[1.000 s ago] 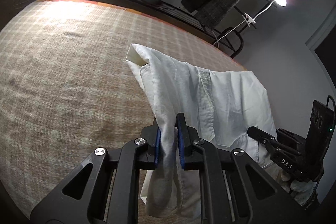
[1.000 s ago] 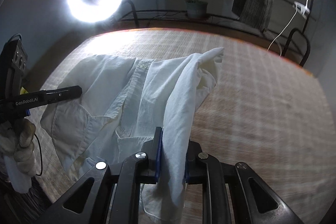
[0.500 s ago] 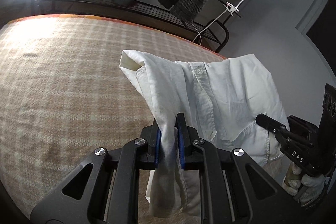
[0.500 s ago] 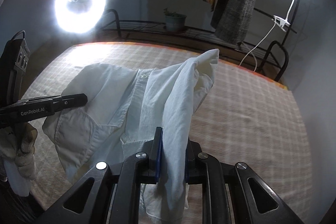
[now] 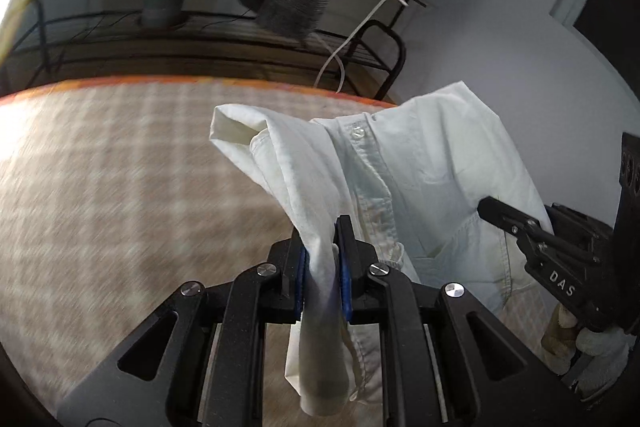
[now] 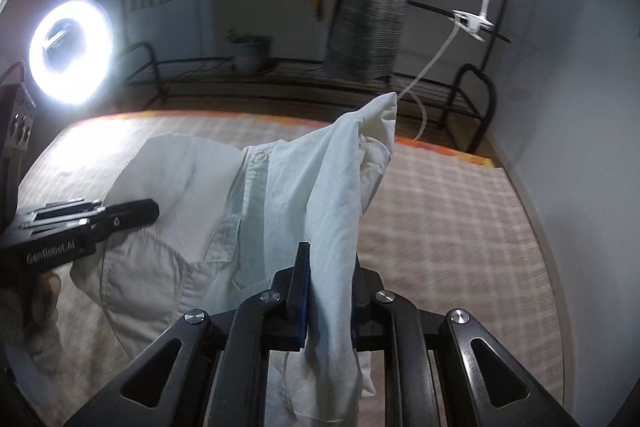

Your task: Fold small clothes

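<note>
Above the beige checked bedspread you held a small white button-up cotton shirt aloft; your left gripper pinched one bunched fold between its blue pads, your right gripper pinched another, both lifted clear of that bedspread, near the glowing ring light.

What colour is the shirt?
White; the shirt shows best in the right wrist view.

Creased white cotton shirt — matt, woven checked bedcover
</note>
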`<state>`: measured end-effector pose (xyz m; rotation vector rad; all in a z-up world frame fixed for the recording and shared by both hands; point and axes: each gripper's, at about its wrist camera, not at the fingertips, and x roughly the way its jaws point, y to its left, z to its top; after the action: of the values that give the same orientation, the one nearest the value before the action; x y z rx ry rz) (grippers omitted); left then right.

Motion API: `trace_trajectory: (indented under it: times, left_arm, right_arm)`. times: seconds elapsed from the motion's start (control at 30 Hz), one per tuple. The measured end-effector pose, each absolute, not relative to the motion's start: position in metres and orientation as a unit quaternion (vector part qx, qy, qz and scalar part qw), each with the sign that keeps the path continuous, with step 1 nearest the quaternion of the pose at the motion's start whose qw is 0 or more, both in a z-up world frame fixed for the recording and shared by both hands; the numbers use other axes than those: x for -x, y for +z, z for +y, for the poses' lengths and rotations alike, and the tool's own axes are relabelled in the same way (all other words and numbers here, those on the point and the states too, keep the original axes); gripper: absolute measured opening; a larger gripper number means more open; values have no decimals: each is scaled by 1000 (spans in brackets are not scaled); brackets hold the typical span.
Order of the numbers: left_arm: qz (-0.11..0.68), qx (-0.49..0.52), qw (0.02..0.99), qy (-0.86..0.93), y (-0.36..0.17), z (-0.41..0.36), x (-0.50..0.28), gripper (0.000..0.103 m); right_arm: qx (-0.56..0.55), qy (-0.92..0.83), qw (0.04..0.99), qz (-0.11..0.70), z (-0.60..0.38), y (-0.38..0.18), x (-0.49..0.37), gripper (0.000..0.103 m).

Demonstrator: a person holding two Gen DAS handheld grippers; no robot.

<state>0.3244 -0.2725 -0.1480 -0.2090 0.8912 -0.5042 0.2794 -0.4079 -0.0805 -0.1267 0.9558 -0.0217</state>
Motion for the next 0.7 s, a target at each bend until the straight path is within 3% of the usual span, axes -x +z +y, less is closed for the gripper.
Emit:
trace_trajectory:
  times: [0.7]
  left_arm:
    - [414,38,878,-237,-175,-372,-392,12]
  right_arm:
    - [73,-77,887,450,-494,-109,-355,12]
